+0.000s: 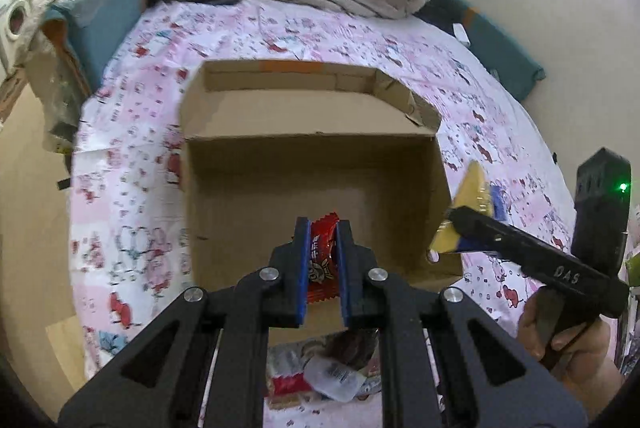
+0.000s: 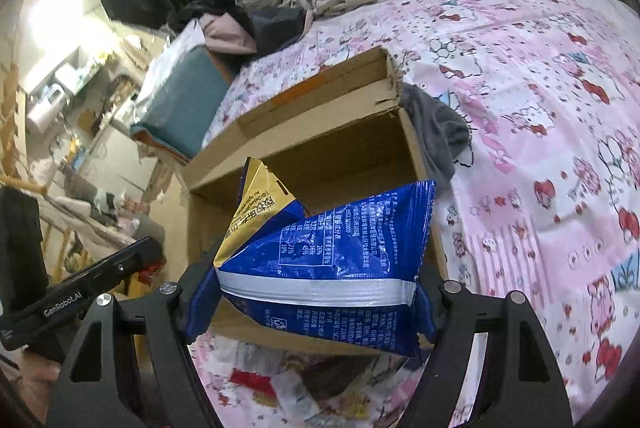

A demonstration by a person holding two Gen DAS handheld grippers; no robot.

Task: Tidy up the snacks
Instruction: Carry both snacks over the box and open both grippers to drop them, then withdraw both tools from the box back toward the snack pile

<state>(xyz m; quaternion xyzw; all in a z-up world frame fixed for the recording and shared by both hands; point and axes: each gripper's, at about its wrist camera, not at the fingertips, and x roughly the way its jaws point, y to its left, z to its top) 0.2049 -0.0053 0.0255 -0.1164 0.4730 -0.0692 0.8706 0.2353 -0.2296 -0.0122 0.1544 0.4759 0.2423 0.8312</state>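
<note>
The left claw [image 1: 323, 264] is clamped narrow on a small red snack packet [image 1: 323, 258], which stands upright between its blue pads above the near part of the open cardboard box [image 1: 312, 187] lying just ahead of it on the pink patterned bed [image 1: 132, 163]. The right claw [image 2: 308, 292] stands wide around a blue and gold snack bag [image 2: 320, 260], gripped across its width and hanging over the box's near edge. More snack wrappers [image 1: 332, 376] lie on the bed below both claws.
</note>
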